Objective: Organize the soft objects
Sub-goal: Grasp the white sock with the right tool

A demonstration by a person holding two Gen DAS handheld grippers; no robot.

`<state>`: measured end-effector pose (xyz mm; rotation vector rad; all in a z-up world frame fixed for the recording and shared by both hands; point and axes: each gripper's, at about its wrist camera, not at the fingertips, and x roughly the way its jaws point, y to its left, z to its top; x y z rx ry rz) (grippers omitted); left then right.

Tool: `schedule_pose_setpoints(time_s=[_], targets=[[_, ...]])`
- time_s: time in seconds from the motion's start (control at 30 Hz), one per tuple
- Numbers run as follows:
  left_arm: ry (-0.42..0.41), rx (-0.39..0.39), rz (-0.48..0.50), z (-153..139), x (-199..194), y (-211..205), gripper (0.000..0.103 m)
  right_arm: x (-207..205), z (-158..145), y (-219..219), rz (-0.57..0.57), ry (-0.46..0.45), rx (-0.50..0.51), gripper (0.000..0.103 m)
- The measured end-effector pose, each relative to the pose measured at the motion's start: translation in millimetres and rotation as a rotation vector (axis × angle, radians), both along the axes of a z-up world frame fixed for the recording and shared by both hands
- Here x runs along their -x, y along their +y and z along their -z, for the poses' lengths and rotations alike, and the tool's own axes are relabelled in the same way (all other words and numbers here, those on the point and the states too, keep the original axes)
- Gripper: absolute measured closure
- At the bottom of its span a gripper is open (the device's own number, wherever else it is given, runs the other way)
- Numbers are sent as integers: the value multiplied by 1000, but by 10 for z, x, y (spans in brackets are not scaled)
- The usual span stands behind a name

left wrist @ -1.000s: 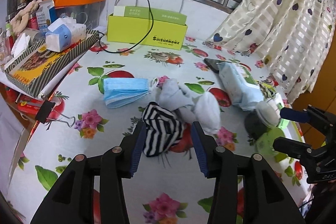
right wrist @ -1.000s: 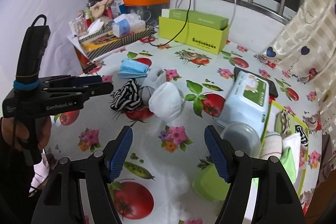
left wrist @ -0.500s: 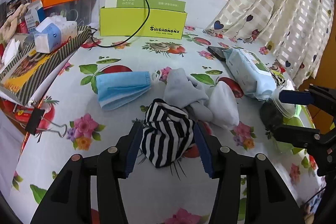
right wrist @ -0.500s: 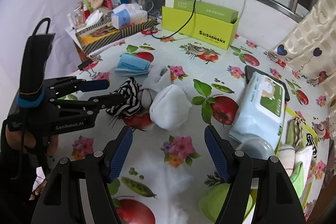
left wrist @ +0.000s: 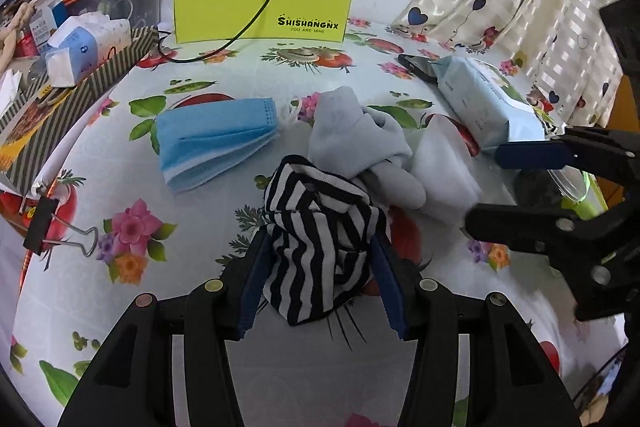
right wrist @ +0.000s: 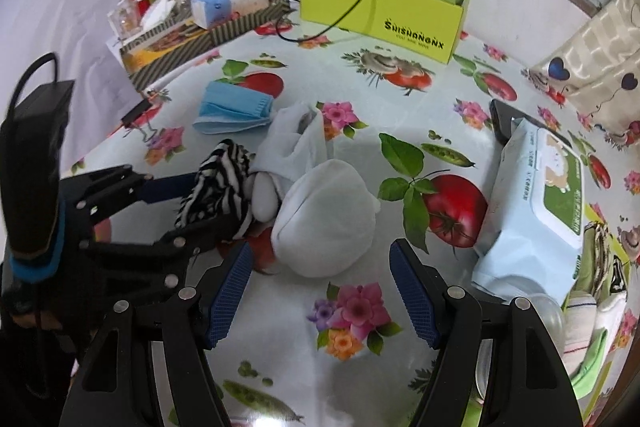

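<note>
Floral surface (left wrist: pixel 100 291) hasn't changed; what has is the left gripper (left wrist: pixel 320 267), now dropped over the striped sock (left wrist: pixel 320 247) at 6 o'clock, jaws spread either side, not pinching yet. Right gripper (right wrist: pixel 320 291) slid toward the white sock (right wrist: pixel 326 223) at 12, jaws wide and empty, so both grabs look imminent.

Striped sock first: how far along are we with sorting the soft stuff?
Done: some folded cloths already sit in the green bin. In hand: the open left claw straddles the striped sock, not yet gripped; the open right claw nears the white sock. Left: grey sock and blue face mask.
</note>
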<state>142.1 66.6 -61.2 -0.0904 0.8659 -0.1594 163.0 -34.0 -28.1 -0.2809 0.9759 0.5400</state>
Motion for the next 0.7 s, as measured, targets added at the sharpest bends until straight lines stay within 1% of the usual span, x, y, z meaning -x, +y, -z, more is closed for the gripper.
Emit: schedule_pose_setpoints(time_s=[0.17,0.23,0.27,0.3,0.33,0.37,0.4,0.43,0.5,0.6,0.7], targets=[[4,6,2,7,-10,8,51,-135,67,57,33,34,0,32],[4,11,1,3,-11,14,51,-173,94,52,48,43,-2,45],[4,11,0,1,-6,15,51,-186,111,49,47,49,-5,57],[4,9,-3,3,-1,14,51,-196,125,51,48,53,-1,60],[3,6,-5,2,5,9,55,-196,132,50,47,52,-1,61],[2,-5,-14,1,11,6,60,-186,127,50,42,47,-3,67],[2,-10,-20,2,13,6,70,-176,119,53,40,40,-2,71],[3,-8,-24,3,15,10,77,-169,112,52,41,36,-3,72],[4,9,-24,9,28,29,83,-153,97,34,40,30,-9,75],[1,19,-35,1,70,34,87,-105,52,-19,46,14,-25,75],[-6,34,-44,-38,121,42,89,-20,-16,-70,42,-9,-40,75]])
